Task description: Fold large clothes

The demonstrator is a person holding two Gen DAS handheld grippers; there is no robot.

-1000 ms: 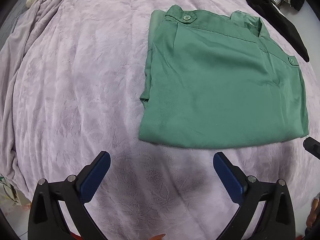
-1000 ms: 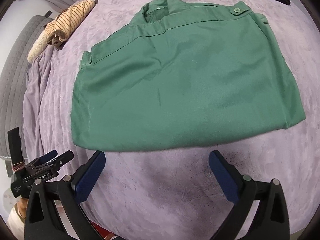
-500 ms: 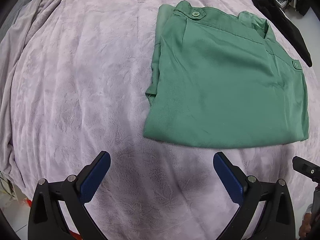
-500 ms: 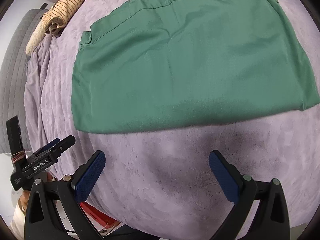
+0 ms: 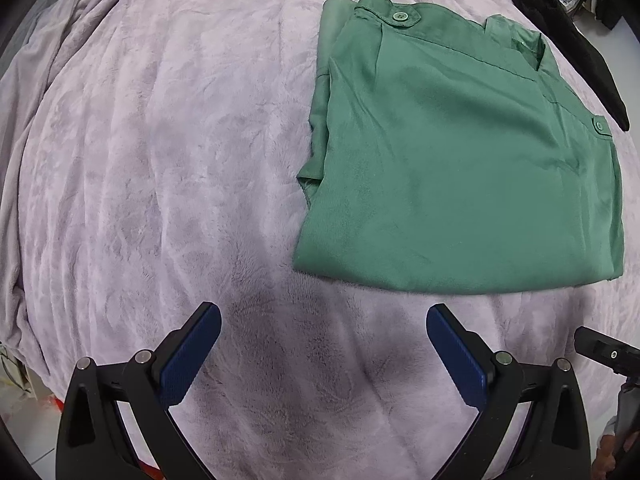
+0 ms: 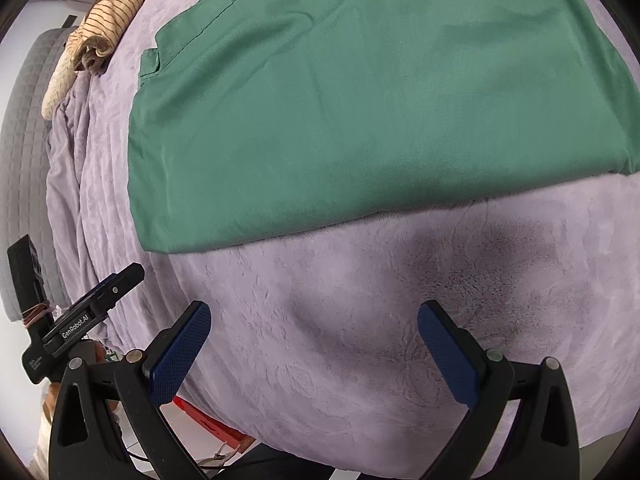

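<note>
A green shirt lies folded into a flat rectangle on the lilac blanket, collar at the far edge. It also fills the upper part of the right wrist view. My left gripper is open and empty, hovering above bare blanket just short of the shirt's near edge. My right gripper is open and empty too, above the blanket near the bed's front edge, short of the shirt's near hem. The left gripper's body shows at the right wrist view's lower left.
A striped beige garment lies bunched at the far left of the bed. A black garment lies at the far right. A grey quilted headboard stands at the left. The bed's front edge drops to a floor with a red object.
Both grippers have drawn back toward the bed's front edge, still open. The shirt lies unchanged and sits higher in the right wrist view.
</note>
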